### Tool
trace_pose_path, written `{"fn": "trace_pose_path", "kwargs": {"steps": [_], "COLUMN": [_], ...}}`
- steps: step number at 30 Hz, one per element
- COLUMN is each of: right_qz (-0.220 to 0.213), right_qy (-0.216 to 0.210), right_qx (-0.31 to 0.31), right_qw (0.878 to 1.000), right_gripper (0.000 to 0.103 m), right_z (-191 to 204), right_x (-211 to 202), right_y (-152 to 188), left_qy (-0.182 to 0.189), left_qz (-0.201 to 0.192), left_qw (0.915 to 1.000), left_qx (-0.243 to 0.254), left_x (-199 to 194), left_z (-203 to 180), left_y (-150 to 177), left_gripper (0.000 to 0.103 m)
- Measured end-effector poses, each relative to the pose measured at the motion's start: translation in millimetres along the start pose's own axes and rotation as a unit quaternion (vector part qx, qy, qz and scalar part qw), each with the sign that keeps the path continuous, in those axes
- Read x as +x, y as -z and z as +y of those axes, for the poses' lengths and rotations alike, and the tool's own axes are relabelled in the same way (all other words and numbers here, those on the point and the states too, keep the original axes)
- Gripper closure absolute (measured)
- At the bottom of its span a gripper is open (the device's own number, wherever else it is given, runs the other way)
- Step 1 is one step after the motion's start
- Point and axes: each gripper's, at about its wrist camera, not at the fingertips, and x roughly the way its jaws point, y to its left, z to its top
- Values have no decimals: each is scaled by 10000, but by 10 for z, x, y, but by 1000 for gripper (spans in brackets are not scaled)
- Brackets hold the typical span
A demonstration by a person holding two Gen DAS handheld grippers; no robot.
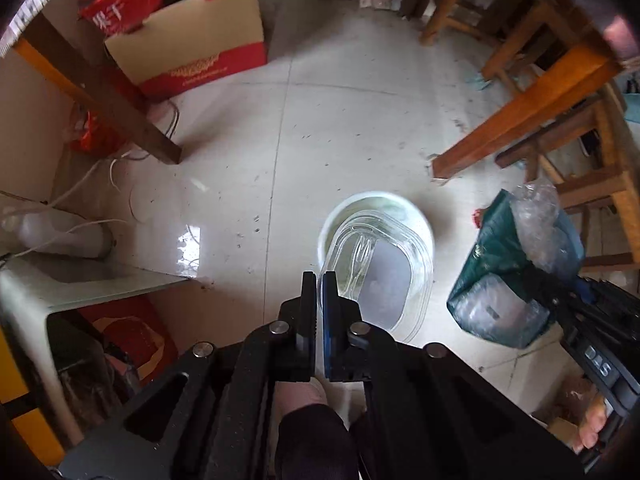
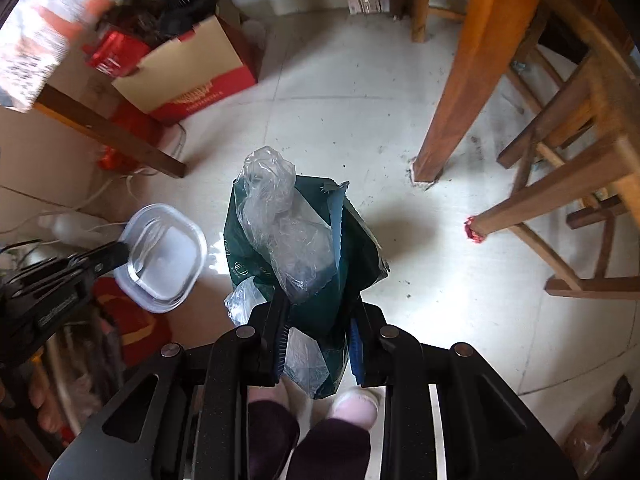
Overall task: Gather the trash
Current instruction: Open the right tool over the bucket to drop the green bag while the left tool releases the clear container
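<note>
I see a clear plastic container [image 1: 380,276], rounded-rectangular and nested in a second one, hanging by its near rim with a clear fork inside, over a white bowl [image 1: 344,210] on the tiled floor. Just beside it hangs a dark green bag [image 2: 320,248], torn open on top, stuffed with crumpled clear plastic film [image 2: 272,200].

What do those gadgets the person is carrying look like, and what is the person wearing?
Each hand-held gripper, left and right, is matte black plastic with angular linkage arms, round silver pivot pins and blue ribbed pads on its two fingers. White lettering marks the side of the right one. The person wears dark purple trousers and pale pink slippers.
</note>
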Motion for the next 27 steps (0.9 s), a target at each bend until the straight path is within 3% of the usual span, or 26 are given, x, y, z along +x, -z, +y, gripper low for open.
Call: {"fn": "trace_pose_path", "kwargs": {"steps": [7, 9, 11, 18, 23, 24, 27], "right_qz": [124, 330, 518, 636, 562, 515, 390], "right_qy": [133, 156, 67, 226, 251, 248, 241], "right_qx": [36, 102, 224, 185, 187, 194, 197], "right_qw": [9998, 9993, 9984, 9975, 9979, 9982, 9988], "right_gripper": [77, 64, 56, 56, 56, 56, 56], "right_z": [37, 31, 8, -58, -88, -102, -88], "right_x": [645, 799, 907, 912, 696, 619, 420], "right_y": [-47, -51, -38, 56, 60, 52, 19], "left_qy": [68, 162, 168, 175, 404, 434, 564], "left_qz": [90, 125, 178, 314, 399, 397, 560], "left_qw": [9997, 9994, 9993, 9993, 9984, 9983, 9968], "left_qx": [-220, -292, -289, -103, 51, 58, 122], "left_x": [572, 681, 815, 1043, 1034, 1021, 957], "left_z": [227, 235, 235, 78, -116, -144, -247], "left_y": [16, 19, 35, 84, 30, 17, -38], "left_gripper": [102, 102, 102, 102, 102, 101, 74]}}
